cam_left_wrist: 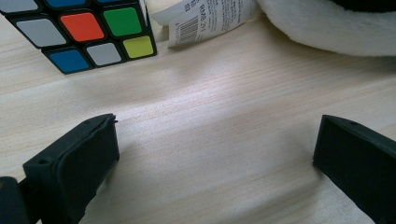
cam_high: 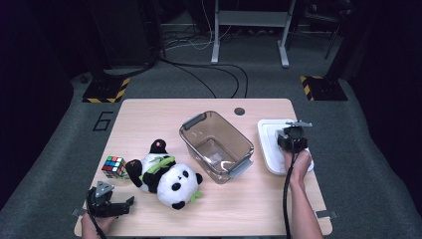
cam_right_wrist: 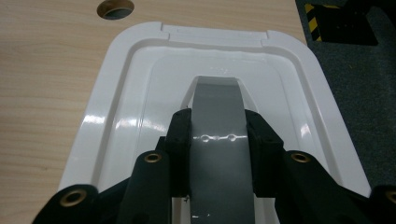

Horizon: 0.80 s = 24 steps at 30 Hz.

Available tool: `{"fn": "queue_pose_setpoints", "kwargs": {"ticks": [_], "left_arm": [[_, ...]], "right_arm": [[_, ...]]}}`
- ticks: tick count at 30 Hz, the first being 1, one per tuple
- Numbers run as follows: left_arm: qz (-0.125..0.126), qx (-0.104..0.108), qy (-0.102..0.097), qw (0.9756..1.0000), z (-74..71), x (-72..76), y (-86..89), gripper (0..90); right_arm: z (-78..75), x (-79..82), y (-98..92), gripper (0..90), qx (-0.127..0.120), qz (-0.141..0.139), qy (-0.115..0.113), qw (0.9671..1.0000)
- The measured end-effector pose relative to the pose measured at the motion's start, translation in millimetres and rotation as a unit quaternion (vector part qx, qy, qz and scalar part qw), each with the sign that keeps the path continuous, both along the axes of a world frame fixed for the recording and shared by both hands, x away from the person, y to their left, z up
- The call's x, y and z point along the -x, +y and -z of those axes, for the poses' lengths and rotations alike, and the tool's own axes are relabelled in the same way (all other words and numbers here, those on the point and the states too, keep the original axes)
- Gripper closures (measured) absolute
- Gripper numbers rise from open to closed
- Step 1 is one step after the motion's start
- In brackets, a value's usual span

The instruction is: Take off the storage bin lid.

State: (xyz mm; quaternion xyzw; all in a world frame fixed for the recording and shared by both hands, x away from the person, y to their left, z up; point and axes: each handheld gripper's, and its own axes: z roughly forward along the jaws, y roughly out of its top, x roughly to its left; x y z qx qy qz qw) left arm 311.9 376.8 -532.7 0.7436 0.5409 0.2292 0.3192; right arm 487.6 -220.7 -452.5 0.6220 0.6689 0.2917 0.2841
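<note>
The grey handle of the white plastic lid is clamped by the right hand-held gripper. The clear brown plastic bin is not yet covered. The left hand-held gripper is held wide, empty, on the wooden counter.

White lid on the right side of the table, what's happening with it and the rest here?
A person works two tongs at a wooden table. The right tongs are closed on the grey handle of the white lid, which lies flat on the table beside the clear bin. The bin is open and looks empty. The left tongs rest open on the table near the puzzle cube and the plush panda, holding nothing.
</note>
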Motion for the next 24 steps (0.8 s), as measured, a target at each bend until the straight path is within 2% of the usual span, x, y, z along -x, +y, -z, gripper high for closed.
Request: {"fn": "queue_pose_setpoints", "kwargs": {"ticks": [10, 24], "left_arm": [[0.0, 0.0, 0.0, 1.0, 0.0, 0.0, 0.0, 0.0], [0.0, 0.0, 0.0, 1.0, 0.0, 0.1, 0.0, 0.0]], "right_arm": [[24.1, -6.0, 6.3, 66.2, -0.002, 0.013, 0.002, 0.9999], [43.3, -12.4, 9.2, 66.0, -0.001, 0.012, 0.019, 0.9997]]}}
